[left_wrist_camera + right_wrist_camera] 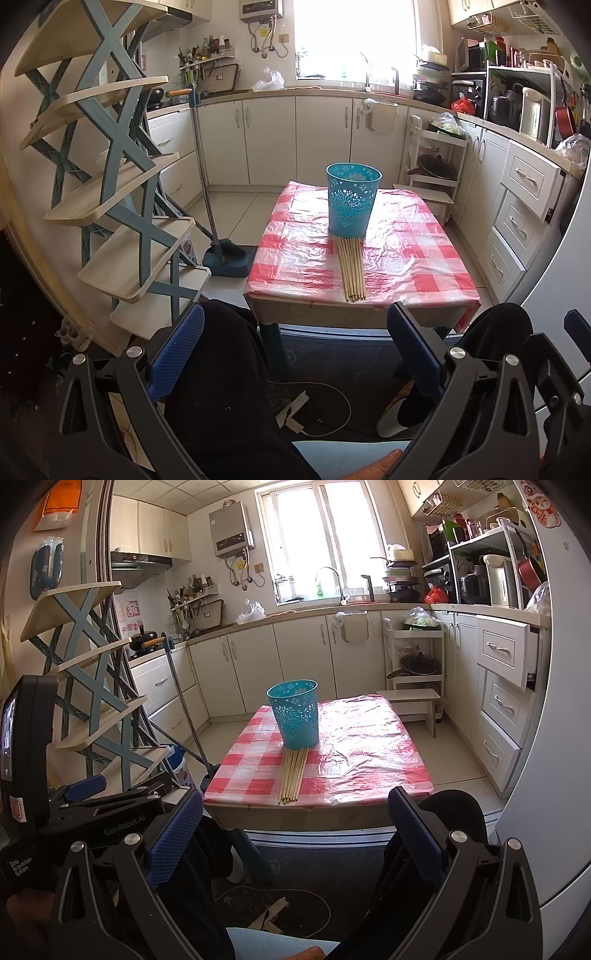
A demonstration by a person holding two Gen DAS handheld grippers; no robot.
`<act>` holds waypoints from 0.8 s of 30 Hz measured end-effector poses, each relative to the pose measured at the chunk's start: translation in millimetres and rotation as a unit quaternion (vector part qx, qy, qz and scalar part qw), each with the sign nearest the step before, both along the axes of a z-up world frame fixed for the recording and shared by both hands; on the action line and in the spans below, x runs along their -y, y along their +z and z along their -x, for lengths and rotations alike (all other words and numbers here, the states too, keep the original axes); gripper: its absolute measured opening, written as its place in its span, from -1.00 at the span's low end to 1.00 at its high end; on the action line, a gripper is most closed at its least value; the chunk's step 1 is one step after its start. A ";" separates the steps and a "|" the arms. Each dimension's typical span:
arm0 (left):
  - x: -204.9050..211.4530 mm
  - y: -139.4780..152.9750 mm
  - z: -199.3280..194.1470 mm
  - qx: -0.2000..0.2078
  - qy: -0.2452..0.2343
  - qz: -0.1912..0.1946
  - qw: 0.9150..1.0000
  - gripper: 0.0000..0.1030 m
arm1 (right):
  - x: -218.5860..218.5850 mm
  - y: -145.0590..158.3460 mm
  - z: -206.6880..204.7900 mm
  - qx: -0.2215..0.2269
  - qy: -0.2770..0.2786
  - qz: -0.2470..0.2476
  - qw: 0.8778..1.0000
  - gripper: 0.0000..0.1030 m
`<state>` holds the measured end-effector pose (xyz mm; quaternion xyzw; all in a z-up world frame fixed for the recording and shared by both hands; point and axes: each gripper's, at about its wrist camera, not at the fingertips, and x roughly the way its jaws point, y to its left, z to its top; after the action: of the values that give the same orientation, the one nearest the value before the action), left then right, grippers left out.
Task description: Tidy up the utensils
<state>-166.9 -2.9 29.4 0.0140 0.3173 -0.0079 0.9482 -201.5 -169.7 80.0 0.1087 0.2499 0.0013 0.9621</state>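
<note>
My left gripper (pixel 295 350) and right gripper (pixel 291 834) hold fingers released, empty. Chopsticks (pixel 352 267) lie bundled against the cup (pixel 352 199) on the desk (pixel 424 258), ready for loading.

Left gripper (pixel 295 354) jaws wide apart, empty, short of the bench (pixel 406 258). Chopsticks (pixel 354 267) bundled flat, far ends touching upright blue cup (pixel 352 199).

Before you: pale matt wooden chopsticks (pixel 353 268); perforated turquoise plastic cup (pixel 352 199), smooth; glossy, crinkled red-and-white checked plastic tablecloth (pixel 406 254); ribbed blue rubbery gripper pads (pixel 415 350) on matt black plastic.
</note>
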 end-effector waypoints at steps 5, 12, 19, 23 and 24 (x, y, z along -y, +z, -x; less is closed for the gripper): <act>-1.5 -0.4 1.2 -0.001 -0.003 0.002 1.000 0.85 | 0.1 -1.0 0.7 0.000 0.000 -0.001 1.000 0.86; 0.7 -1.3 0.9 -0.003 -0.004 0.001 1.000 0.85 | -0.8 -1.6 1.0 -0.001 0.000 -0.001 1.000 0.86; 2.2 -3.4 -2.3 -0.008 -0.008 -0.001 1.000 0.85 | -2.3 -2.8 -0.9 -0.007 0.003 -0.001 1.000 0.86; 2.4 -4.9 -4.3 -0.010 -0.008 -0.001 1.000 0.85 | -2.1 -3.7 -2.5 -0.010 0.004 -0.002 1.000 0.86; 2.4 -5.0 -4.4 -0.010 -0.008 -0.001 1.000 0.85 | -1.4 -3.2 -2.8 -0.009 0.004 -0.002 1.000 0.86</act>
<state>-162.5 -5.3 24.5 0.0177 0.3271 -0.0157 0.9447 -198.6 -168.3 76.7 0.1094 0.2593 0.0041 0.9596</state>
